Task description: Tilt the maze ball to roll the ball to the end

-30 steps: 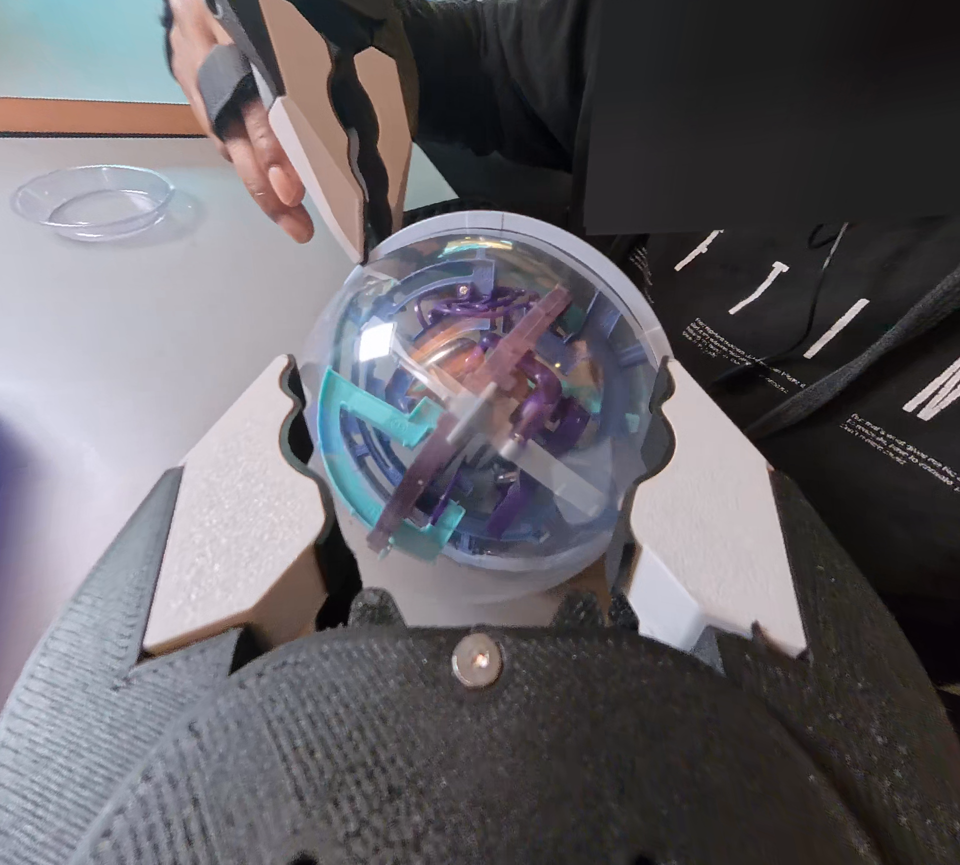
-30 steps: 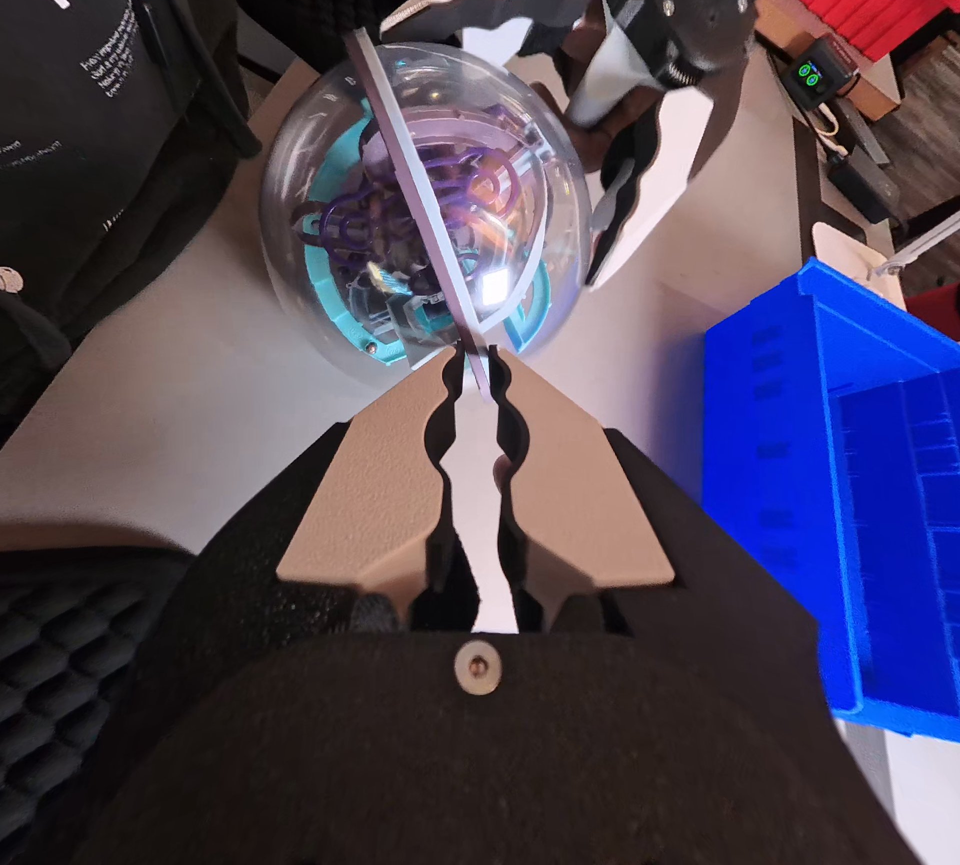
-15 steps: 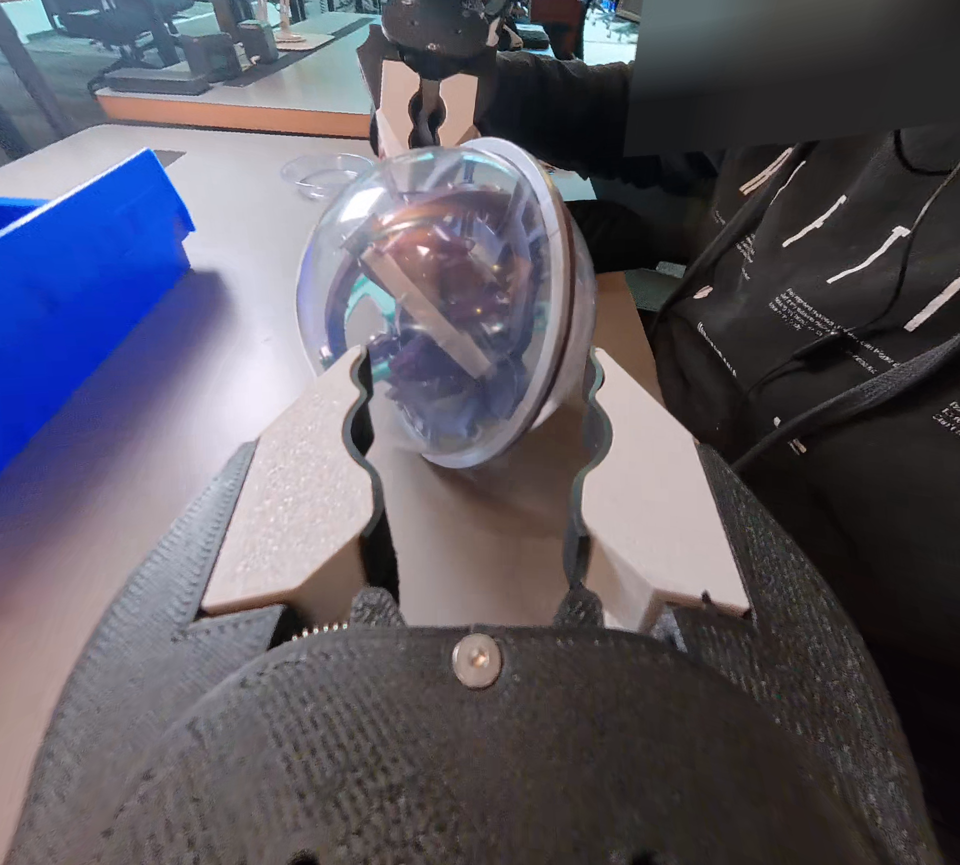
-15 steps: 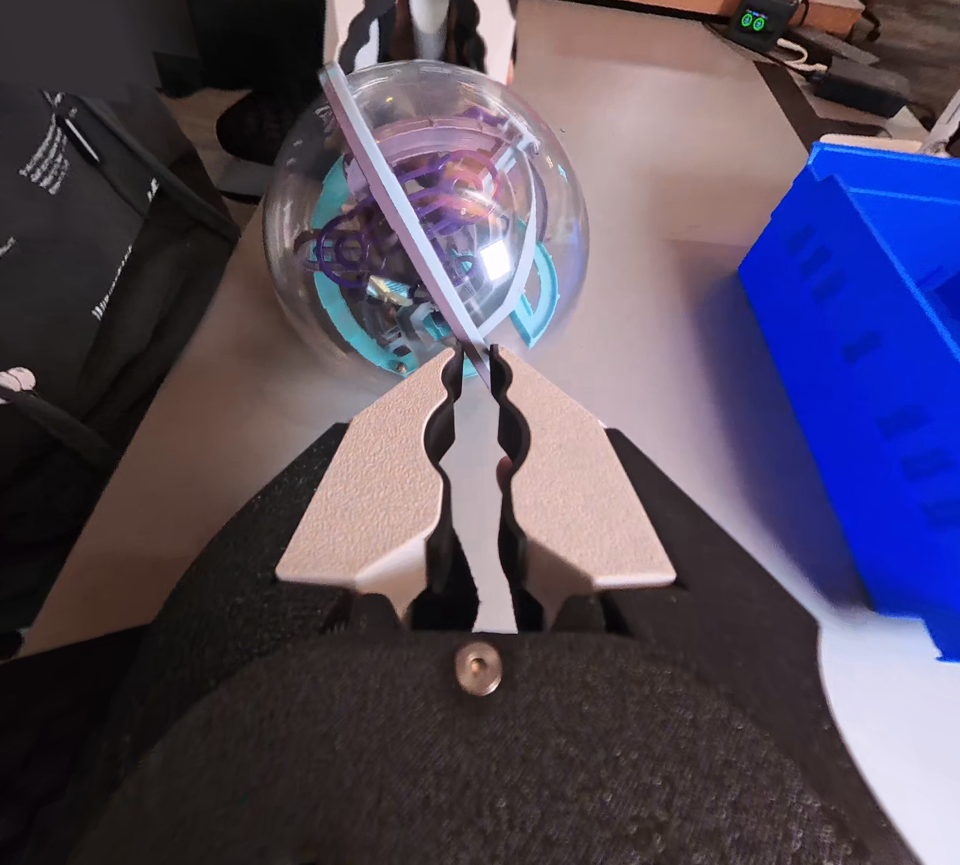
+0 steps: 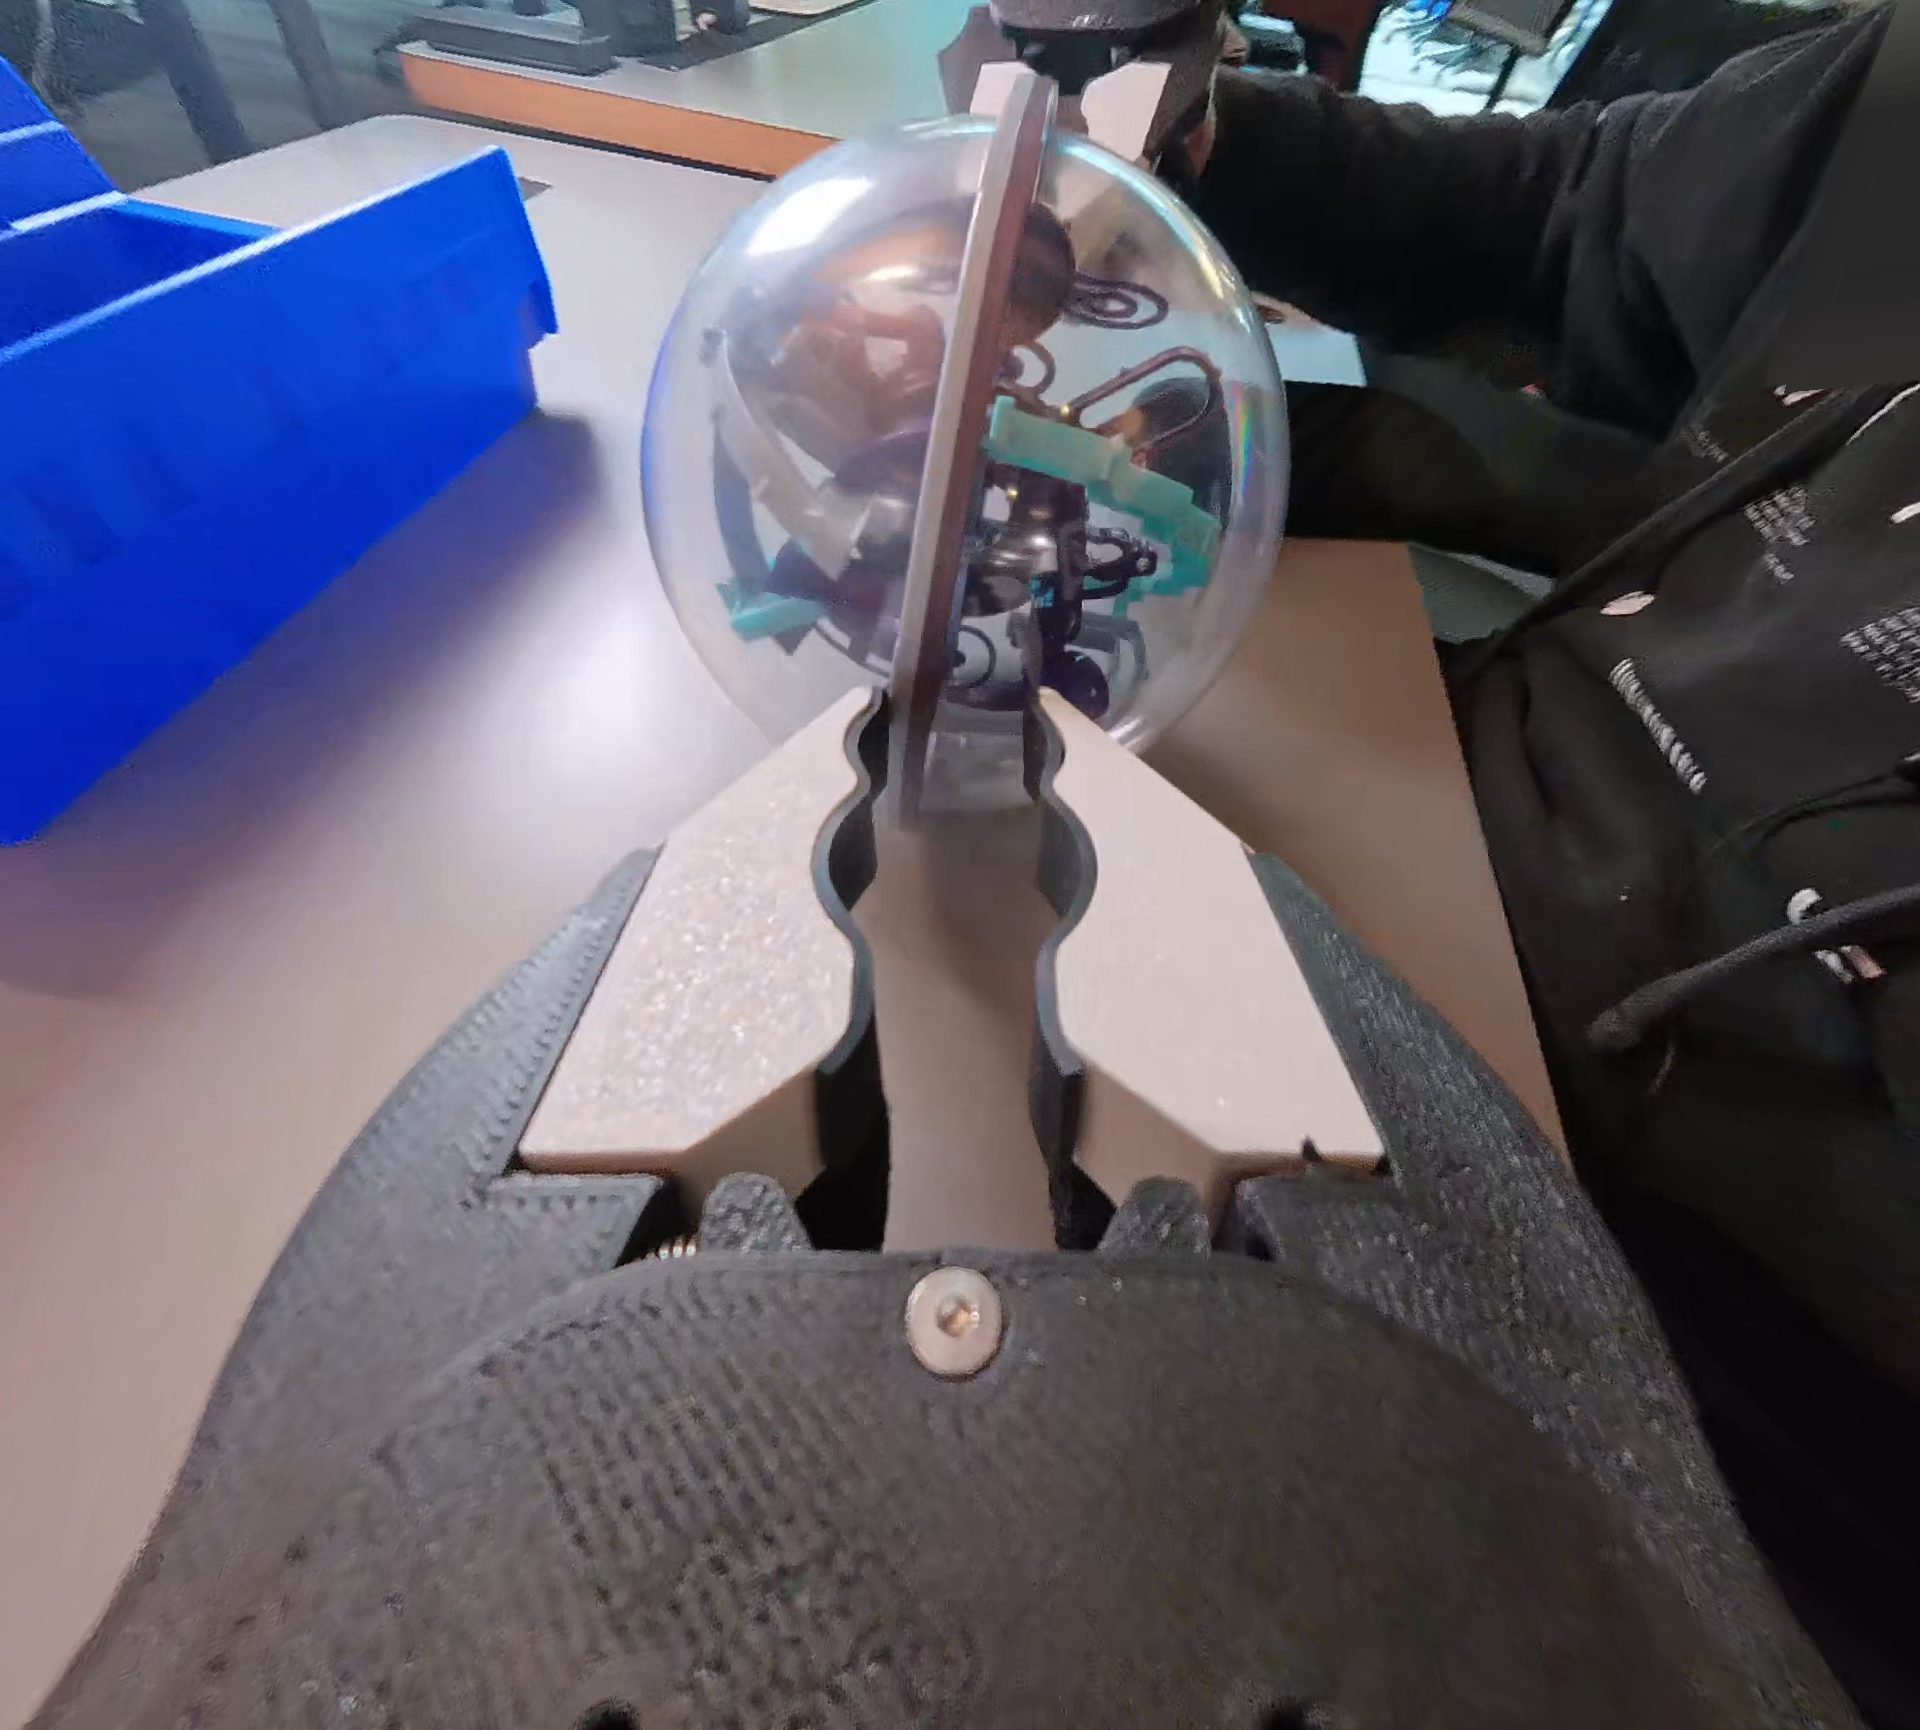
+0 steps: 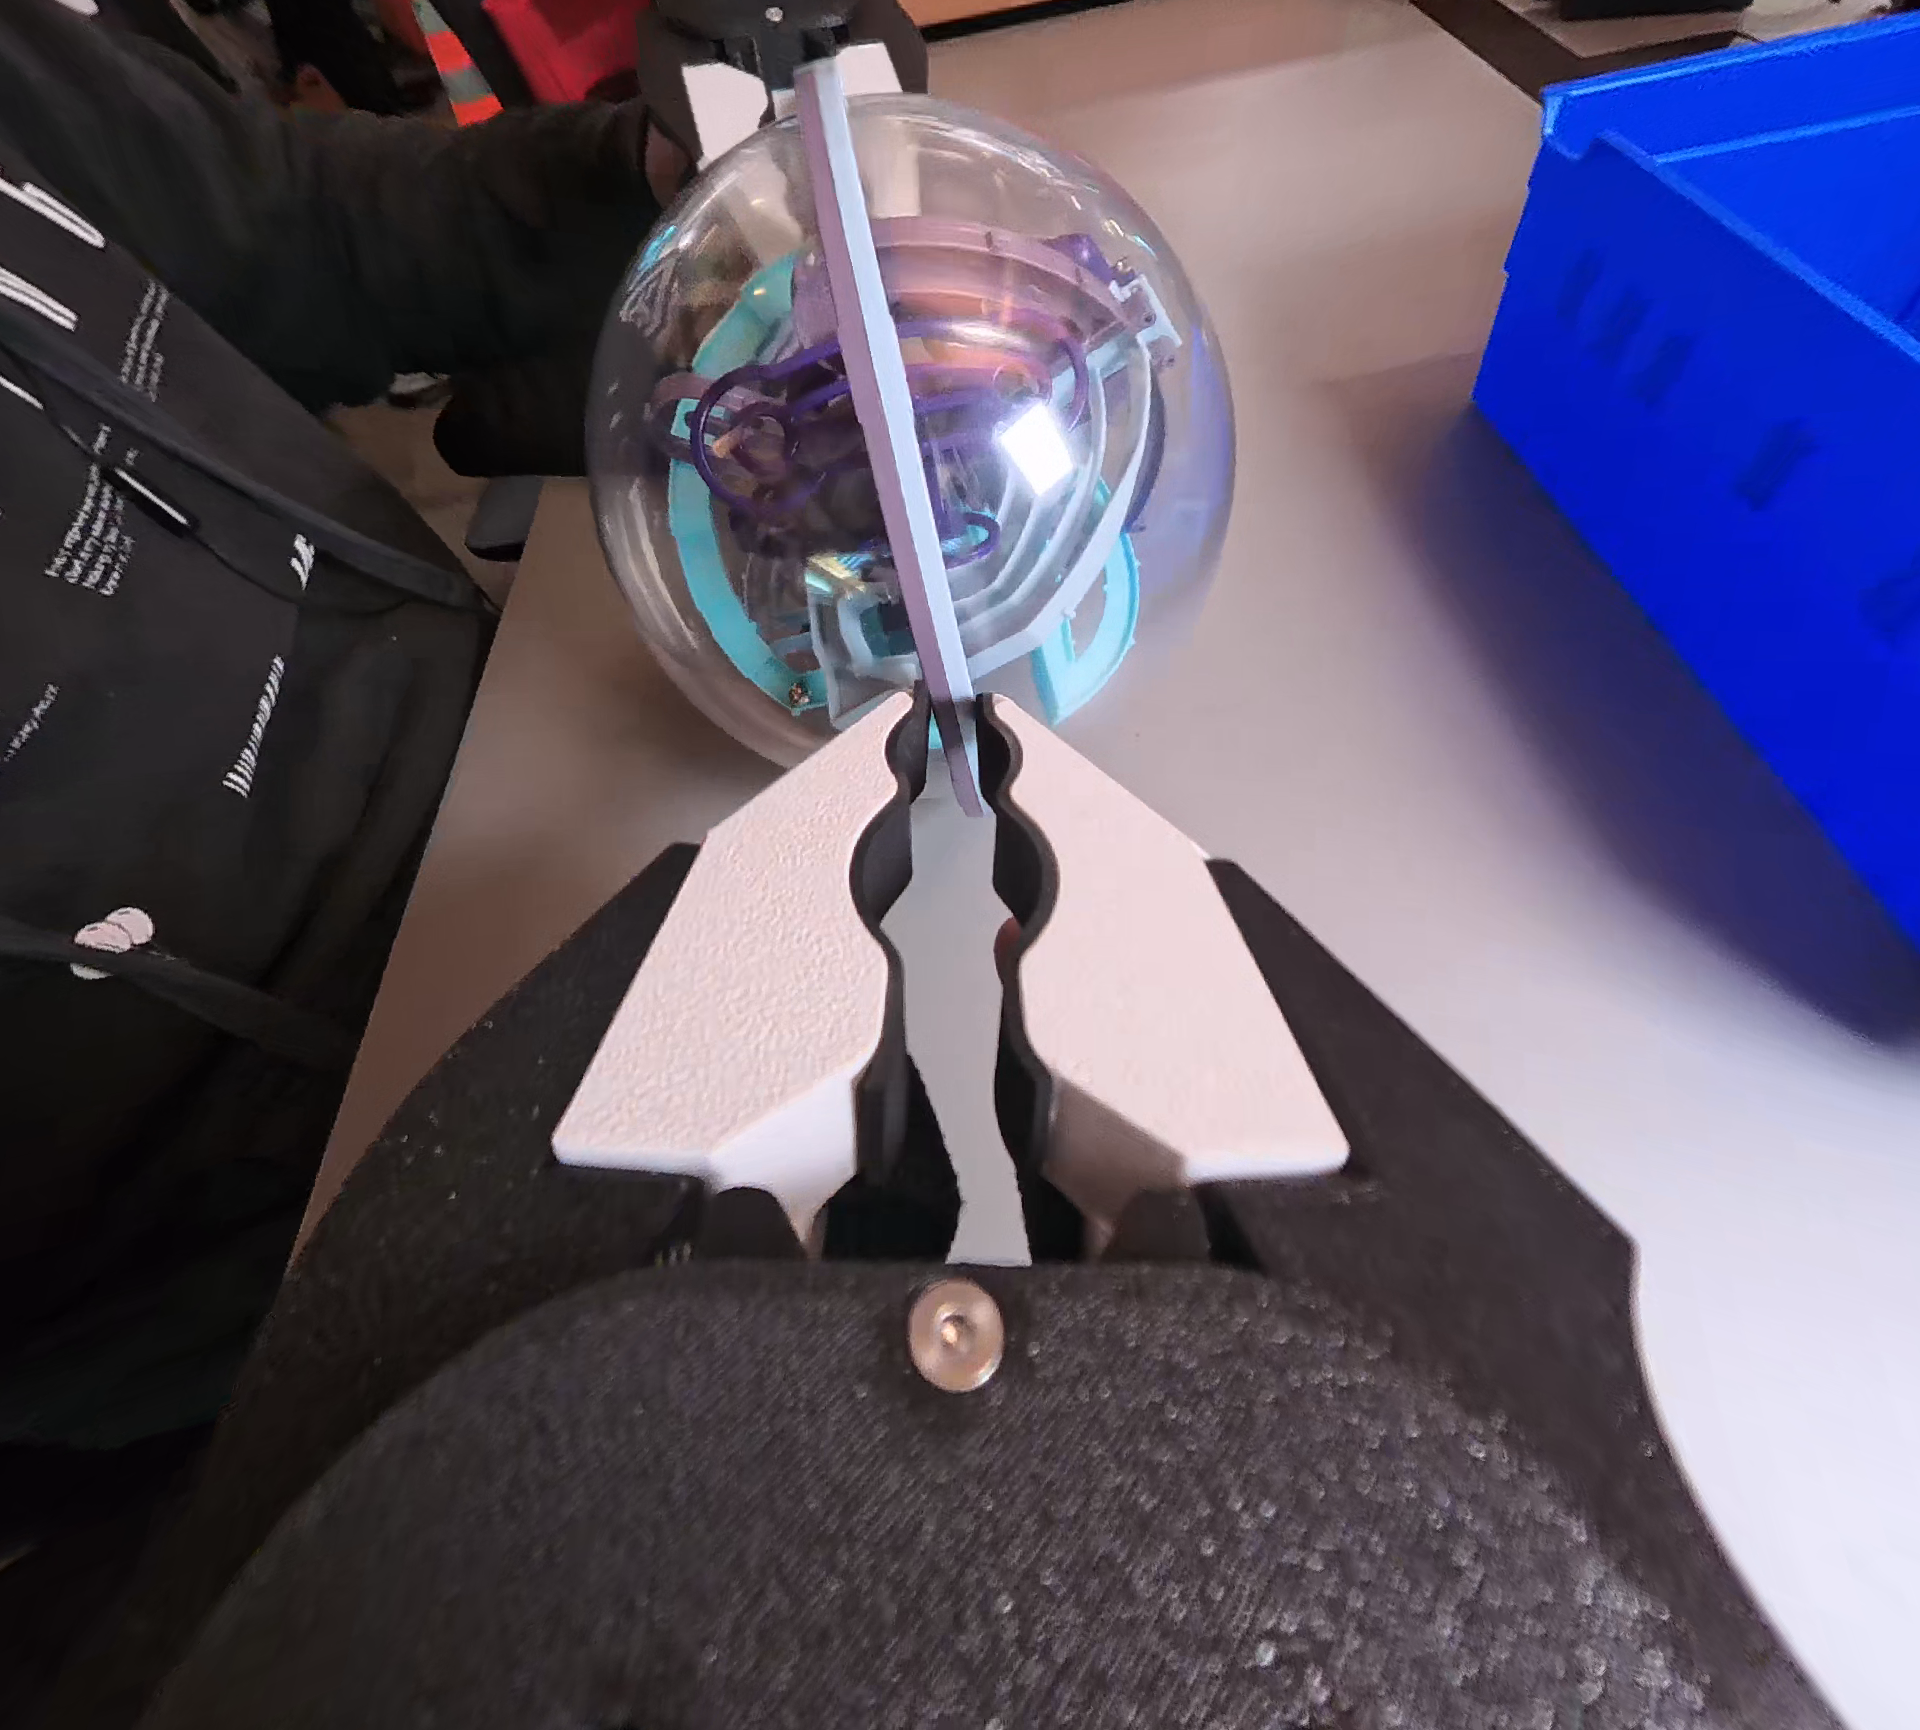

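The maze ball (image 5: 1101, 392) is a clear sphere with purple and teal tracks inside and a flat grey rim. It is held above the table's near edge, with the rim upright and edge-on to both cameras. My left gripper (image 5: 956, 709) straddles the rim's near end. Its jaws are partly closed, and a gap shows between the rim and the right finger. My right gripper (image 6: 951, 714) is shut on the rim at the opposite end of the ball (image 6: 1091, 350). Each gripper shows beyond the ball in the other's view: the right (image 5: 1060, 106), the left (image 6: 800, 80). I cannot pick out the small ball inside.
A blue bin (image 5: 260, 433) stands on the grey table (image 5: 520, 849) beside the ball; it also shows in the right wrist view (image 6: 1714, 381). A person in a black hoodie (image 5: 1714, 641) is close on the other side. Desks, chairs and red crates stand behind.
My left gripper gave up its wide hold on the sphere and narrowed its jaws around the rim. The ball turned until the rim stood upright. The right gripper kept its grip.
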Demonstrator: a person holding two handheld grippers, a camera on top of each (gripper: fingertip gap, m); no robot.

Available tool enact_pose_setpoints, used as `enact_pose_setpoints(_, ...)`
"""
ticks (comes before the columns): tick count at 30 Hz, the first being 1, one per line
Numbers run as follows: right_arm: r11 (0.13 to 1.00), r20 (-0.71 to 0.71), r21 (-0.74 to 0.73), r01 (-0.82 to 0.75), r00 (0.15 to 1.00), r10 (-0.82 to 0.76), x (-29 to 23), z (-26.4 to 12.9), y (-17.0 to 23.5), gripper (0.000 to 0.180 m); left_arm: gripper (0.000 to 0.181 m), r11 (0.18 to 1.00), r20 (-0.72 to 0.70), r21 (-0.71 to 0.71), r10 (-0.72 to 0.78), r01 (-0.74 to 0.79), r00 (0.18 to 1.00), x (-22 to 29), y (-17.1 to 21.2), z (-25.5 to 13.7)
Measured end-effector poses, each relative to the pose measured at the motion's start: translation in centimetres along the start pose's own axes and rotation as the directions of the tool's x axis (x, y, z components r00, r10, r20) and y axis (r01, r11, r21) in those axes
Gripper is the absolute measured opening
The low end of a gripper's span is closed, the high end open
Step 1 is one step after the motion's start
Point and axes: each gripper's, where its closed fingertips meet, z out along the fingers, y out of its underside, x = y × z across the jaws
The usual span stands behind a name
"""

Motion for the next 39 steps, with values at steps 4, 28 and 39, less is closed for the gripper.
enact_pose_setpoints(4, 0.998, -0.007, 0.037, -0.052, 0.999, 0.053, 0.4, -0.3, 0.1, 0.006, 0.008, 0.999, -0.034, 0.011, -0.051, 0.052, 0.998, -1.0, -0.3, 0.3)
enact_pose_setpoints(28, 0.967, -0.001, 0.140, -0.213, 0.976, 0.216, 1.5, -0.1, 0.5, 0.005, 0.008, 0.946, -0.122, 0.027, -0.317, 0.322, 0.941, -4.7, 0.2, 1.3)
enact_pose_setpoints(39, 0.825, 0.213, 0.176, -0.537, 0.839, 0.501, 1.3, 0.5, 2.1, 0.005, 0.007, 0.834, -0.192, 0.029, -0.536, 0.551, 0.822, -8.1, -1.8, 2.6)
